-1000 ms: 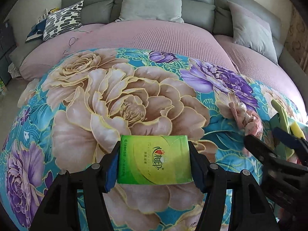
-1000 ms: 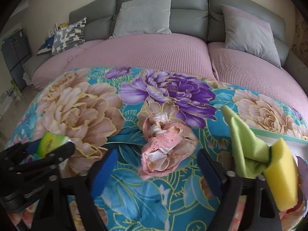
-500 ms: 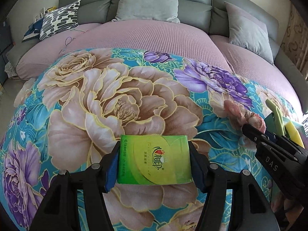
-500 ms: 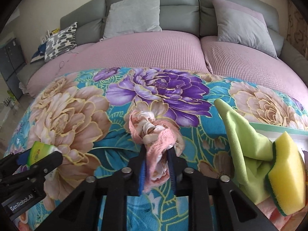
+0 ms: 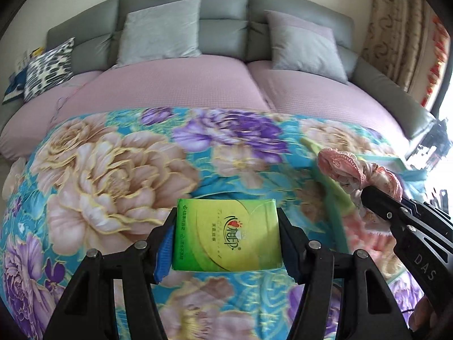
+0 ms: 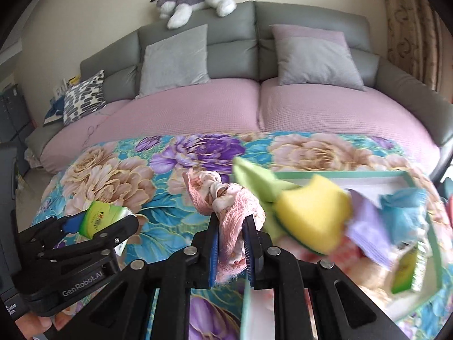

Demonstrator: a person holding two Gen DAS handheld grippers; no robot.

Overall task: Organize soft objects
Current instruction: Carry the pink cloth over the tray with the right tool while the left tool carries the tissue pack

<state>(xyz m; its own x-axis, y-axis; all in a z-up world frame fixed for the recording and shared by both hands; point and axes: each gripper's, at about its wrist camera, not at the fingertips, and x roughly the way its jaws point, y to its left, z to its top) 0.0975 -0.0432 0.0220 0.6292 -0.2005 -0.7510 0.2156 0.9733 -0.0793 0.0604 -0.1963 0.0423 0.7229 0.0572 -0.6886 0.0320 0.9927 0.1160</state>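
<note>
My left gripper is shut on a green tissue pack and holds it flat above the floral quilt. A crumpled pink lace cloth hangs clear of the quilt, with my right gripper shut on it. In the left wrist view the pink cloth shows at the right edge. Close to the right of it lies a white tray with a green rim. The tray holds a yellow sponge, a light green cloth, a purple cloth, a blue cloth and another green pack.
Beyond the quilt the bed is covered in pink fabric. Two grey pillows lean on the grey headboard, a patterned cushion lies at the left, and a plush dog rests on top. A curtain hangs at the right.
The right gripper closed on the pink cloth and lifted it off the quilt. Both grippers rose and shifted right, bringing the tray closer. The left grip on the pack is unchanged.
</note>
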